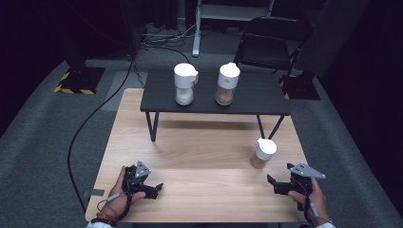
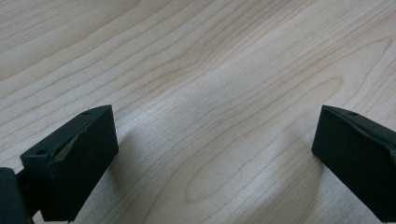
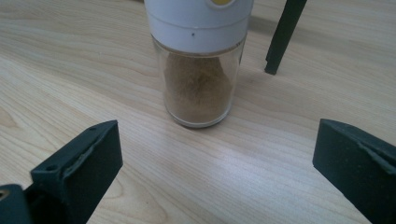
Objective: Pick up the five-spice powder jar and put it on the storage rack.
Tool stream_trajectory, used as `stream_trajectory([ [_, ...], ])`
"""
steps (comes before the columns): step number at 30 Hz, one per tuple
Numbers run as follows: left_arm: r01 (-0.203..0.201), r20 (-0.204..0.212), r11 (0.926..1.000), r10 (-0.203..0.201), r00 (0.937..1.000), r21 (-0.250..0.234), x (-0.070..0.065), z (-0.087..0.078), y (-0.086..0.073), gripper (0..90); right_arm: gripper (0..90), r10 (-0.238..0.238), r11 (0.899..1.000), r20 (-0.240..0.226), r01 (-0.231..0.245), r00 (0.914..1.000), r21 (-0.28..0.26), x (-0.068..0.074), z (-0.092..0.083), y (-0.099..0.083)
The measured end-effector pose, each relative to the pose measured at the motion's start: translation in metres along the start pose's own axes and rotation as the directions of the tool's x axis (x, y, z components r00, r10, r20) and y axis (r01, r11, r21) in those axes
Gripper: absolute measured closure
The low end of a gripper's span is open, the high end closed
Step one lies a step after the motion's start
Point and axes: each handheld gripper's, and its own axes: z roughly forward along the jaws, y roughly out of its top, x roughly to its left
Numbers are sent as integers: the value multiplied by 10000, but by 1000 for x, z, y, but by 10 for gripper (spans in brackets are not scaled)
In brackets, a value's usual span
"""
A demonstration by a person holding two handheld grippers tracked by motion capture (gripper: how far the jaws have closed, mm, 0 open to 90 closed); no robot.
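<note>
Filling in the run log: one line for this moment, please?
left gripper open, empty | right gripper open, facing brown jar | table

Landmark, black shelf: you see it standing across the far half of the wooden table.
White-filled jar: upright on the shelf's left part.
Brown-filled jar: upright on the shelf, just right of centre.
Folding chair: on the floor behind the shelf's right end.

— The jar?
— Clear glass, brown powder, white cap with a yellow dot.
— The worktop?
— Pale wood, wavy grain. Each claw is black; the small shelf is dark grey.
</note>
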Motion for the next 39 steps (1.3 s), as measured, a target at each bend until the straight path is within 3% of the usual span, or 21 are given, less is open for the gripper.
stream_trajectory([
  [10,27,-17,10000,-27,10000,11,-1,0,1,1,12,-34,10000,-301,33,9995,-59,0,10,6],
  [21,27,-18,10000,-27,10000,11,-1,0,1,1,12,-167,9997,-191,164,9997,-155,3,24,15],
  [39,20,-17,10000,-20,10000,6,0,1,1,1,15,49,9995,-464,-62,9989,-294,1,48,26],
])
